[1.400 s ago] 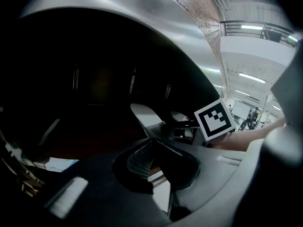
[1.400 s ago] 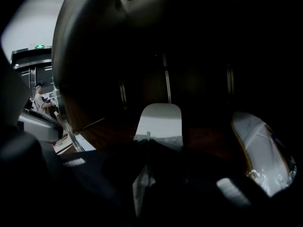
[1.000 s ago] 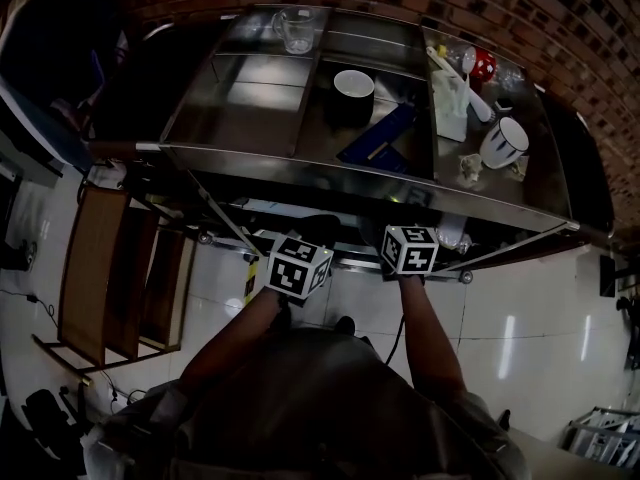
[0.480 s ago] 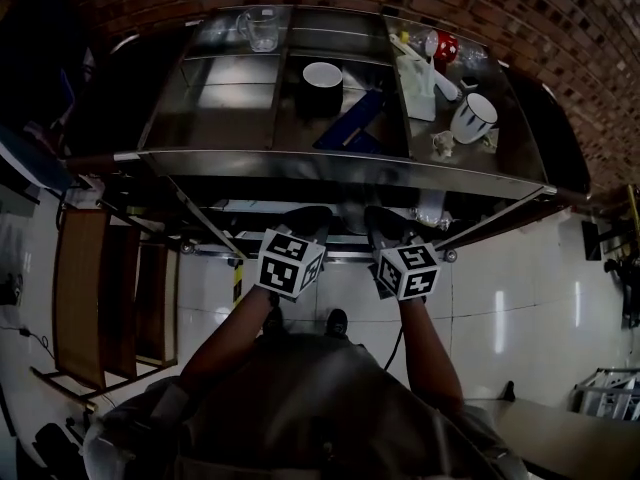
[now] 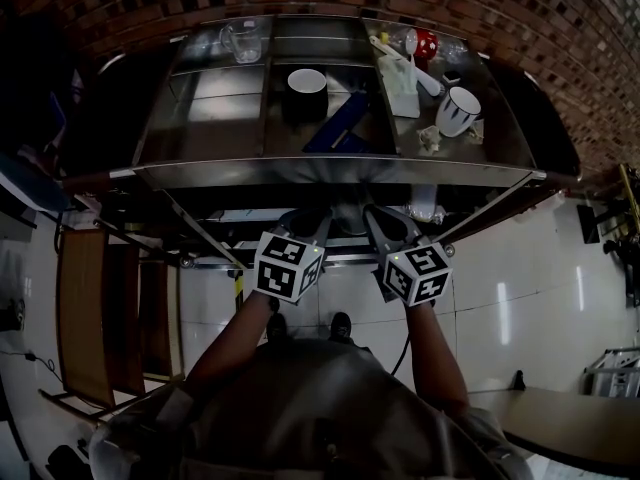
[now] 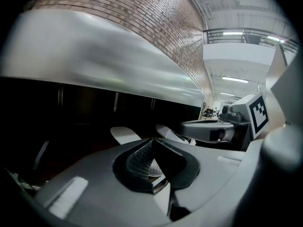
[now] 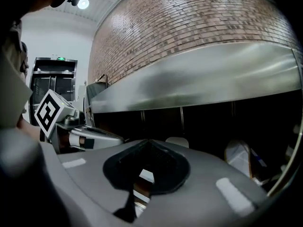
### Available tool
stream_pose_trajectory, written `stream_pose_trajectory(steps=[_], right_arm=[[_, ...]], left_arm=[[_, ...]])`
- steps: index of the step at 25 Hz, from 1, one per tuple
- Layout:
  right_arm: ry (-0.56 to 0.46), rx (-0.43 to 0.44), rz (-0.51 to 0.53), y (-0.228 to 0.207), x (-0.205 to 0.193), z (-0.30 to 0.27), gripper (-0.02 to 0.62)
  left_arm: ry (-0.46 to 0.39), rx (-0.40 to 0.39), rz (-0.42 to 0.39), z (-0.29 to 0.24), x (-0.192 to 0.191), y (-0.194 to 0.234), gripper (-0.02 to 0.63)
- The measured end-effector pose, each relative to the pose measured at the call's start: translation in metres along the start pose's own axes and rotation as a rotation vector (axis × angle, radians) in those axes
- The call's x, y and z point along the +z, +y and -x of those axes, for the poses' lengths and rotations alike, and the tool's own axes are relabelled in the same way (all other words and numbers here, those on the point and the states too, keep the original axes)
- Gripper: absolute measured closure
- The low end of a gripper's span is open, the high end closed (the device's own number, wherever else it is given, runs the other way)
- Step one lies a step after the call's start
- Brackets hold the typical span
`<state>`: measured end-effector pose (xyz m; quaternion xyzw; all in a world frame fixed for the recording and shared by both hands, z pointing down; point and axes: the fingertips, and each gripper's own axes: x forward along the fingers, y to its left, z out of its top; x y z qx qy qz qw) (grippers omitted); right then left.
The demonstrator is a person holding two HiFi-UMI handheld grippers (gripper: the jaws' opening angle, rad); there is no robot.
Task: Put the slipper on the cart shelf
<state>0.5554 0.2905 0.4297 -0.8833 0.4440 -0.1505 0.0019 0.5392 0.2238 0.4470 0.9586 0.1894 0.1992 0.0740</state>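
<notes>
Brick wall across the back, glossy white floor tiles below. Stainless cart set against the wall, with its divided top in full light and its lower shelf in deep shadow beneath. Person standing at the cart's front edge, both forearms held out toward that shelf.

Left gripper: fingertips pressed together to a point, nothing pinched between them, aimed into the shelf opening. Right gripper: likewise closed tip to tip and empty, just beside the left one, the two marker cubes apart.

Task item: two pale, oval-ended slippers lying side by side on the lower shelf, just beyond the left fingertips and clear of them. One pale end also visible past the right fingertips. Neither touched by a gripper. Identification tentative owing to shadow.

Clear plastic bag on the same shelf, off to the right of the right gripper.

On the cart top:
- white mug in the right compartment
- dark bowl with white inside in the centre compartment
- blue flat object just beside the bowl
- clear glass mug at back left
- small red spotted item at back right
</notes>
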Motion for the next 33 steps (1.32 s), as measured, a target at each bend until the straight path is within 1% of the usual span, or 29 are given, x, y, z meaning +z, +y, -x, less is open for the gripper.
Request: stream_pose_trajectory(steps=[14, 33], right_arm=[[0.002, 0.033, -0.005, 0.0087, 0.0016, -0.0060, 0.597], [-0.005, 0.027, -0.026, 0.0023, 0.0024, -0.0004, 0.597]], left_arm=[[-0.003, 0.018, 0.015, 0.0044, 0.0004, 0.0070, 0.598], [0.011, 0.013, 0.019, 0.0002, -0.0040, 0.0015, 0.598]])
